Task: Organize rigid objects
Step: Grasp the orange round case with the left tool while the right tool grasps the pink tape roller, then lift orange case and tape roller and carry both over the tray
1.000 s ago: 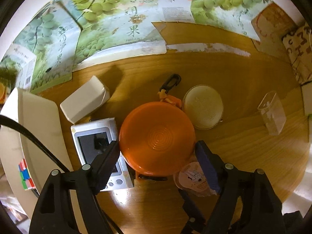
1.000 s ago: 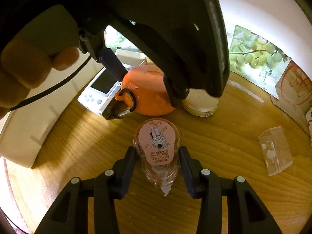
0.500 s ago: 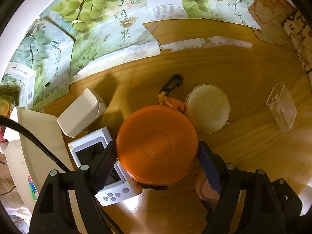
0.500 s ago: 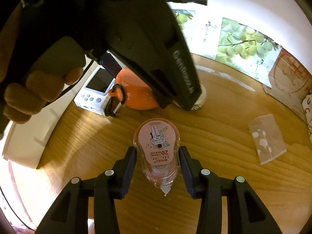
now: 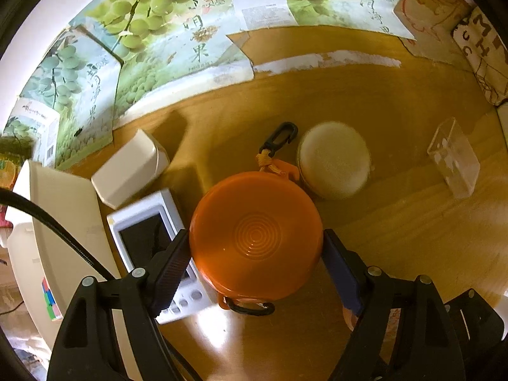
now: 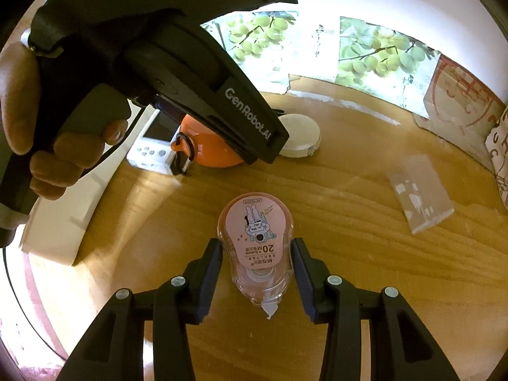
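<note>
Between the two fingers of the left gripper (image 5: pixel 257 254) sits an orange round case (image 5: pixel 255 236), seen from above, with both pads pressing on its sides, so the wide jaws are closed on it. An orange tab with a black clip (image 5: pixel 279 138) sticks out from the far edge of the case, and a small black ring hangs at its near edge. Under the left side of the case lies a white handheld device (image 5: pixel 149 241) with a dark screen and small buttons. Just beyond the device is a white box (image 5: pixel 130 168), and a round cream-coloured tin (image 5: pixel 333 160) lies just beside the case on the right. A clear plastic box (image 5: pixel 454 157) rests well apart, further to the right on the wooden table (image 5: pixel 397 222).

The right gripper (image 6: pixel 255 274) has its jaws narrow and closed on a correction tape dispenser (image 6: pixel 255 247), transparent with a pink label, its tip pointing toward the camera. It is above the wood, nearer than the orange case. From the right wrist view a hand (image 6: pixel 47 146) holds the handle of the left gripper. A white tray (image 5: pixel 63 222) stands at the left edge of the table, and flattened cartons printed with green grapes (image 5: pixel 143 47) line the back.
</note>
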The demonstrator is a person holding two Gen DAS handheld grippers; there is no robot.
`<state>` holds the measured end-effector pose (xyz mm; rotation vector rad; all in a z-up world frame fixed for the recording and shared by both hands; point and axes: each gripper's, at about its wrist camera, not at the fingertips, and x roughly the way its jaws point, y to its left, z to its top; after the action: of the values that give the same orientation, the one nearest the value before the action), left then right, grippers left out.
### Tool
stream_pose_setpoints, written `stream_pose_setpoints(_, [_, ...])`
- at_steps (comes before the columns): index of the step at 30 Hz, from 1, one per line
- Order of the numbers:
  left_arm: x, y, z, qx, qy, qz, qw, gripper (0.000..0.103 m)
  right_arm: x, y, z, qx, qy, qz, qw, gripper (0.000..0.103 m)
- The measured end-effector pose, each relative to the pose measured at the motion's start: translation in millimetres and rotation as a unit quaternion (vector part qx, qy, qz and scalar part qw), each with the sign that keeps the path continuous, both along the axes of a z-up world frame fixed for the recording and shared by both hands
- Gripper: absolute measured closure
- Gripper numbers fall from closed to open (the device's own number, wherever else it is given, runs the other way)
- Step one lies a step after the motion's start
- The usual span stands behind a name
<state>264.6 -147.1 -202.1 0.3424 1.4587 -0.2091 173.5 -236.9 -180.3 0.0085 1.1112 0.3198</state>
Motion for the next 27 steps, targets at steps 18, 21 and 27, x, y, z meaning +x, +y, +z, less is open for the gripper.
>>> stream_pose_setpoints(18, [-76.3, 6.3, 17.4, -0.019, 0.004, 0.025, 0.9995, 0.020, -65.5, -21.4, 5.0, -0.001, 0.025, 0.032, 0.999, 0.058])
stream_pose_setpoints(21, [-88.1, 11.2, 27.3, -0.023, -0.004, 0.031, 0.9993, 0.020, -68.9, -24.9, 7.3, -0.003, 0.026, 0.042, 0.999, 0.058])
stream_pose_setpoints(27, [-102.4, 30.3, 56.4, -0.038, -0.022, 0.036, 0.9984, 0.020, -76.8, -21.3, 21.2, -0.006, 0.016, 0.059, 0.998, 0.058])
